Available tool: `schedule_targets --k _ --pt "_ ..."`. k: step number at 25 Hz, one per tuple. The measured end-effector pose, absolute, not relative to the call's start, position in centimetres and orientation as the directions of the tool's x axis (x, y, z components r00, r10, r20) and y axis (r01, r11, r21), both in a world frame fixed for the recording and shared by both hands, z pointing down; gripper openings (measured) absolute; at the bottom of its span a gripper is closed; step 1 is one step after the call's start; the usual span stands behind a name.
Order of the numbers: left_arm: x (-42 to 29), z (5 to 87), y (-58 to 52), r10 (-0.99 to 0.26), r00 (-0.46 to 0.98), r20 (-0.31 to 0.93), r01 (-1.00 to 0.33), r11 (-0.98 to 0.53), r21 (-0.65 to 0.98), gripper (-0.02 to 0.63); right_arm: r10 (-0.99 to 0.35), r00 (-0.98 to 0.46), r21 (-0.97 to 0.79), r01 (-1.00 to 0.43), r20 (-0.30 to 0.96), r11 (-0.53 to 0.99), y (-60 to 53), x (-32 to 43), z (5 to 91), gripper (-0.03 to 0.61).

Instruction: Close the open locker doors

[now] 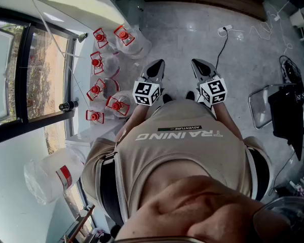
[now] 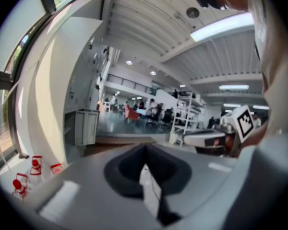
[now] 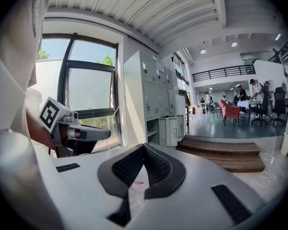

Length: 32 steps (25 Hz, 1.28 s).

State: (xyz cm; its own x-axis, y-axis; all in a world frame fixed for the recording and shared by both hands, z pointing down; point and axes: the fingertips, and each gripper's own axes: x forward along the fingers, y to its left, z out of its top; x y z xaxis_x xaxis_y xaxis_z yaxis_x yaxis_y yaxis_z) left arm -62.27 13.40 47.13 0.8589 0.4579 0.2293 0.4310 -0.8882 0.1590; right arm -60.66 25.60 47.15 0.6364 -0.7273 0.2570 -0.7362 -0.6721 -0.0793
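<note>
Red caps mark the water bottles (image 1: 116,105) that stand on the floor (image 1: 192,29), to the left of both jaws and a little behind their tips. The left gripper (image 1: 156,70) is held low before the person's waist and points forward. Its jaws are pressed together at the tips and nothing is between them. Just beside it, to the right, the right gripper (image 1: 201,69) is held in the same way, with its jaws also together and empty.

The pale grey lockers (image 3: 156,95) show in the right gripper view, ahead of the right jaws and to their left, well apart from them. The open locker doors (image 3: 173,131) are in the lowest row (I count two leaves, but the distance makes this uncertain). They hang out toward the room. A wooden step (image 3: 216,150) lies ahead of the jaws, to the right of the lockers.

I judge that the closing has not yet begun, and the step in hand is the approach. To do it well, I would first come near. Then I would put the shut tips flat on the outer face of one door, near its free edge and far from the hinge. The push should follow the door's arc until it meets the frame, one door at a time.
</note>
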Motion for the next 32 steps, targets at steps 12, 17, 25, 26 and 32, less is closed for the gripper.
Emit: schedule_targets --k 12,17,25,26,32 --pt "-63.0 48.8 13.4 0.5 0.827 0.257 0.465 -0.865 0.188 0.0 -0.693 0.666 -0.072 -0.704 0.275 -0.706 25.9 -61.3 47.4 0.012" --pt "-62.4 49.0 12.4 0.497 0.831 0.25 0.467 -0.867 0.17 0.0 -0.682 0.683 -0.082 -0.689 0.261 -0.72 25.5 -61.2 47.8 0.012" --pt "-62.1 49.5 12.2 0.522 0.817 0.246 0.486 -0.852 0.193 0.0 -0.64 0.715 -0.076 -0.648 0.282 -0.758 25.5 -60.8 48.0 0.012" --pt "-62.0 49.8 12.0 0.524 0.814 0.252 0.486 -0.851 0.2 0.0 -0.633 0.718 -0.077 -0.642 0.29 -0.763 25.4 -60.6 48.3 0.012" --pt "-60.9 50.6 11.3 0.499 0.823 0.271 0.451 -0.865 0.221 0.0 -0.636 0.705 -0.105 -0.64 0.313 -0.761 25.2 -58.8 49.5 0.014"
